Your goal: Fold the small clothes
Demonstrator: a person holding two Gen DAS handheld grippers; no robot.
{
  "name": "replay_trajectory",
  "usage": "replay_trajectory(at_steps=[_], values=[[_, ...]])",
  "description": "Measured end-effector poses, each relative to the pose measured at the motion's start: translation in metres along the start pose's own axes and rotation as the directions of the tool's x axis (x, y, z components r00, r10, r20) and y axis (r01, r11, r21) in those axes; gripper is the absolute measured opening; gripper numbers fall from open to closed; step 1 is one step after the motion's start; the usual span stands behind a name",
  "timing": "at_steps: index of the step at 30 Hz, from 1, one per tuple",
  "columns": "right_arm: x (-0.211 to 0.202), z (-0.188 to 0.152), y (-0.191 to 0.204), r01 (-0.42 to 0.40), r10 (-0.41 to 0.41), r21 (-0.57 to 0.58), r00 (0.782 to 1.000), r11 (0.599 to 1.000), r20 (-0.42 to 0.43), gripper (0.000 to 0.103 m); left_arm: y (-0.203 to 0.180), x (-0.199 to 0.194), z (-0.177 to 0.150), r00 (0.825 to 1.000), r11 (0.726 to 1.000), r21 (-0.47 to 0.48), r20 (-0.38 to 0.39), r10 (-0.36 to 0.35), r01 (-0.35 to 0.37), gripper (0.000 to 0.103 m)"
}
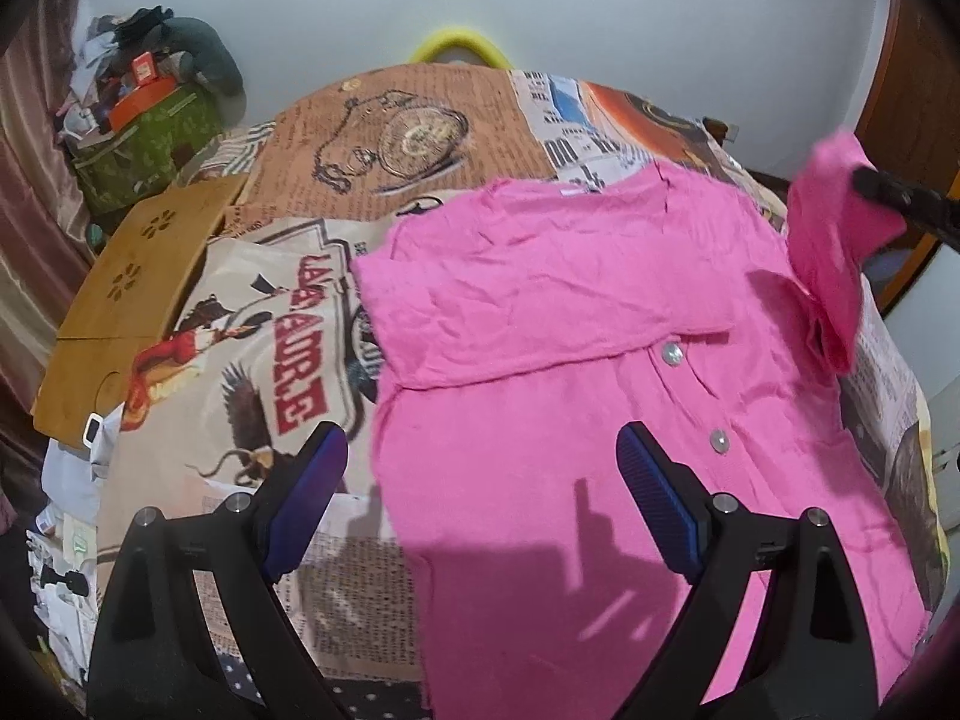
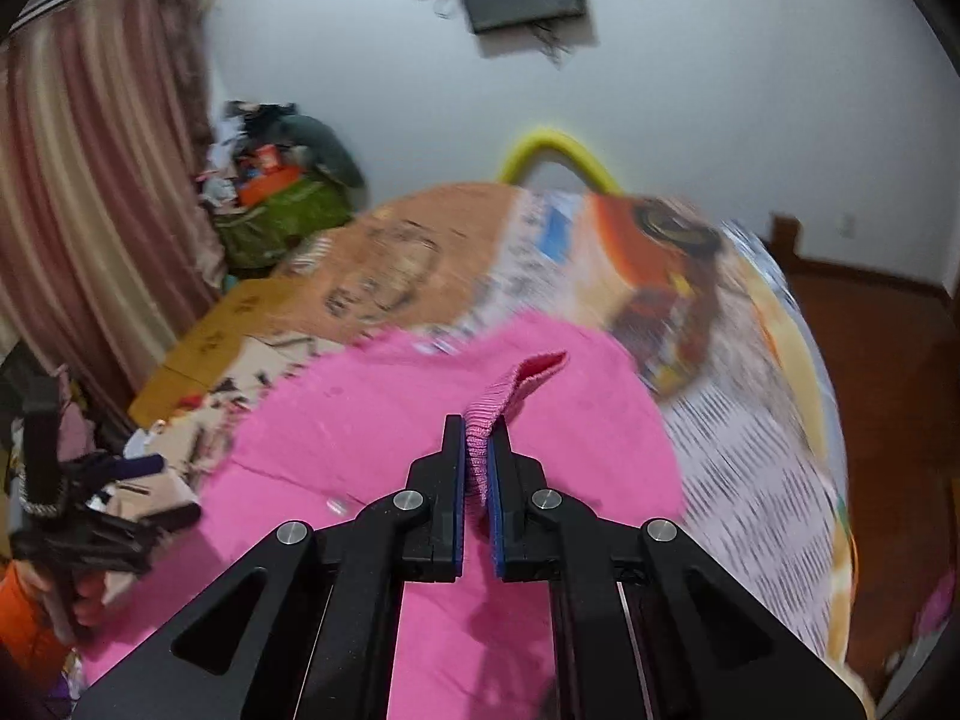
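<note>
The left wrist camera is riding behind its own left gripper [image 1: 483, 468], looking steeply down and forward, close over the near half of the pink shirt [image 1: 570, 312] on the printed bedspread [image 1: 420, 138]. The right wrist camera is sitting behind the right gripper [image 2: 477, 438], tilting less steeply, taking in more of the white wall [image 2: 690, 90]. Both are sharing the shirt, the bedspread, the yellow hoop [image 1: 459, 42] and the curtain [image 2: 102, 180].
</note>
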State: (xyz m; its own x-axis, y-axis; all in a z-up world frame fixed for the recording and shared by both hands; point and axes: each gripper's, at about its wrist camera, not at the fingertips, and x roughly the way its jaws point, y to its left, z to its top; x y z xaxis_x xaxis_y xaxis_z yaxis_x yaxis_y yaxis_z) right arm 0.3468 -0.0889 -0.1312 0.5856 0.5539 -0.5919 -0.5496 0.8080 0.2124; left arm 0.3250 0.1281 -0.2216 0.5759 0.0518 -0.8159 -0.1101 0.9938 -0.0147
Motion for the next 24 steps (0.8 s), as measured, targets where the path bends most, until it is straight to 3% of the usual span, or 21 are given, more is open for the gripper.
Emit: replay_trajectory(at_steps=[6, 12, 15, 20, 22, 24], values=[[0.048, 0.024, 0.051, -0.070, 0.068, -0.087, 0.997, 0.994, -0.028, 0.005, 0.022, -0.007, -0.002, 1.000, 1.000, -0.029, 0.019, -0.003, 0.003, 0.092], [0.104, 0.017, 0.095, -0.154, 0.138, -0.132, 0.982, 0.979, -0.129, 0.005, 0.041, -0.005, -0.003, 1.000, 0.999, -0.038, 0.019, 0.021, -0.020, 0.092], [0.132, 0.003, 0.111, -0.188, 0.156, -0.152, 0.968, 0.970, -0.198, 0.006, 0.048, -0.001, -0.004, 1.000, 0.998, -0.051, 0.013, 0.026, -0.025, 0.091], [0.157, -0.015, 0.117, -0.246, 0.203, -0.098, 0.926, 0.964, -0.319, 0.009, 0.055, 0.009, -0.005, 0.999, 0.997, -0.073, -0.011, 0.030, -0.030, 0.091], [0.156, -0.016, 0.113, -0.237, 0.193, -0.090, 0.920, 0.967, -0.342, 0.022, 0.055, 0.011, -0.004, 0.999, 0.997, -0.076, -0.017, 0.028, -0.030, 0.091], [0.145, -0.013, 0.104, -0.224, 0.189, -0.077, 0.929, 0.971, -0.319, 0.030, 0.053, 0.013, -0.001, 1.000, 0.997, -0.077, -0.021, 0.022, -0.024, 0.091]])
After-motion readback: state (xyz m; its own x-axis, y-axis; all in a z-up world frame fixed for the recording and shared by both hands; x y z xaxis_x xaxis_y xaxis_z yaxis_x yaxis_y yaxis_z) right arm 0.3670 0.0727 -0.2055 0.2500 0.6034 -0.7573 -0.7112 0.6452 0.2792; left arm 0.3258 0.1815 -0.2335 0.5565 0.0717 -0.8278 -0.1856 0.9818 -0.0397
